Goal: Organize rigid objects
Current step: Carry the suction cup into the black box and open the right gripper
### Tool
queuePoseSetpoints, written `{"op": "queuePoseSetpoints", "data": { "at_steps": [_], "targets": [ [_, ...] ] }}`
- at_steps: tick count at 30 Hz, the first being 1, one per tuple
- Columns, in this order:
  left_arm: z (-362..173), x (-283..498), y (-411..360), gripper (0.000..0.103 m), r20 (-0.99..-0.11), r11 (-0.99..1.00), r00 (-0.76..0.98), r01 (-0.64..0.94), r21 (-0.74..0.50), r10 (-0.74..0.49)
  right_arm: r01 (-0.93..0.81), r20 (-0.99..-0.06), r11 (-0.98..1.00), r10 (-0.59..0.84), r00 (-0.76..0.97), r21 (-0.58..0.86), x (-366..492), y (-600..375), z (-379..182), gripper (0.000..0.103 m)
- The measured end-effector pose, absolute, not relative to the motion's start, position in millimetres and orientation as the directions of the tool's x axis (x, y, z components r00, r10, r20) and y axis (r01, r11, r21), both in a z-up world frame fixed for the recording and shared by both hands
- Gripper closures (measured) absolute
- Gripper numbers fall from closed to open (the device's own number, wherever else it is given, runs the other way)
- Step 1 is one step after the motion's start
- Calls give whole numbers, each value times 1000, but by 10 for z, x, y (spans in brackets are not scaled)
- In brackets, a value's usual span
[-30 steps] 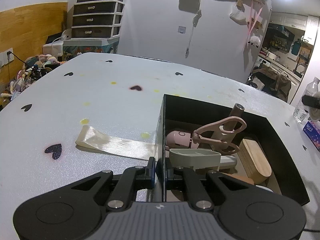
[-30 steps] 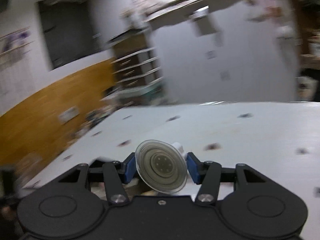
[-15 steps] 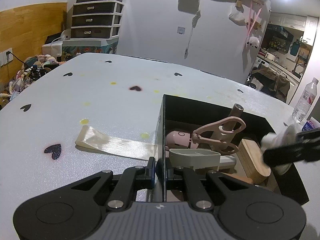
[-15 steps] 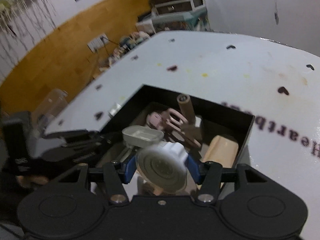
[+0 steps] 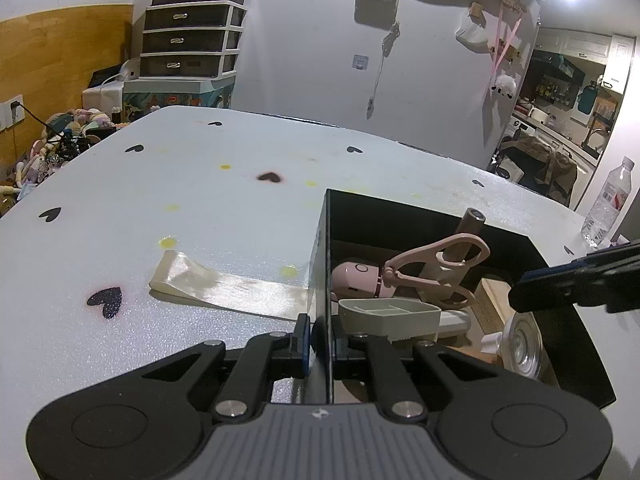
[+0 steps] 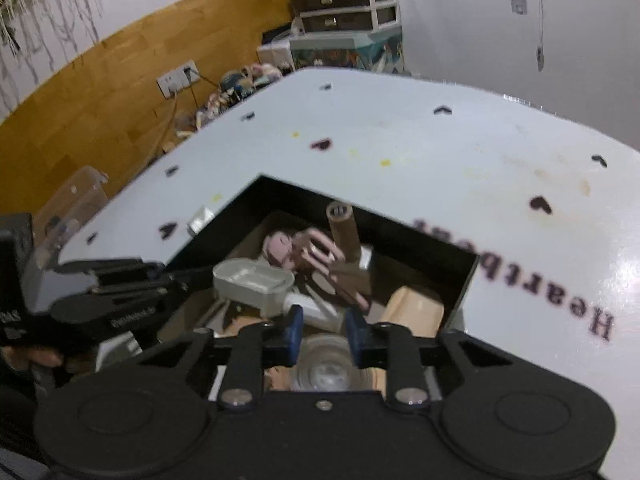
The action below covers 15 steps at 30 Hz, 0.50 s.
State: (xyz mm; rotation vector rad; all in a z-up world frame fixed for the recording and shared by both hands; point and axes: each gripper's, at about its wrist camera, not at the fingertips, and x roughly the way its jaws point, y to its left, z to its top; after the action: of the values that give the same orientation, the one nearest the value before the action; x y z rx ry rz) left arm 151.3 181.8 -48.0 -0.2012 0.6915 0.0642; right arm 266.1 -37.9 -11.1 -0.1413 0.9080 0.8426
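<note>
The left gripper [image 5: 319, 340] pinches the black box's [image 5: 404, 216] left wall near the tabletop's near edge. The right gripper [image 6: 322, 332], jaws now parted, hangs over one clear suction cup [image 5: 520, 344], dropped inside since a moment ago, beside one grey tray [image 5: 390, 314]

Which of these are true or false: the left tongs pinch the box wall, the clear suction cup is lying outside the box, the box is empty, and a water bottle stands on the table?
1. The left tongs pinch the wall of the black box. True.
2. The clear suction cup lies on the table outside the box. False: it is inside the box, below the right tongs.
3. The box is empty. False: it holds pink scissors, a grey tray and more.
4. A water bottle stands on the table. True.
</note>
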Motion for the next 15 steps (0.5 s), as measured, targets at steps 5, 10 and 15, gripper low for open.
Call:
{"op": "queuePoseSetpoints", "data": {
  "at_steps": [5, 10, 15],
  "targets": [
    [-480, 1512, 1819, 93, -639, 979, 769, -125, -163, -8, -714, -744, 664, 589, 316, 222, 2607, -291, -197, 82],
    [-481, 1512, 1820, 93, -639, 979, 769, -125, -163, -8, -732, -731, 640, 613, 300, 235, 2568, -212, -178, 79],
    [-480, 1515, 1816, 93, -639, 979, 769, -124, -162, -8, -709, -675, 657, 647, 355, 257, 2549, -359, -36, 67]
  ]
}}
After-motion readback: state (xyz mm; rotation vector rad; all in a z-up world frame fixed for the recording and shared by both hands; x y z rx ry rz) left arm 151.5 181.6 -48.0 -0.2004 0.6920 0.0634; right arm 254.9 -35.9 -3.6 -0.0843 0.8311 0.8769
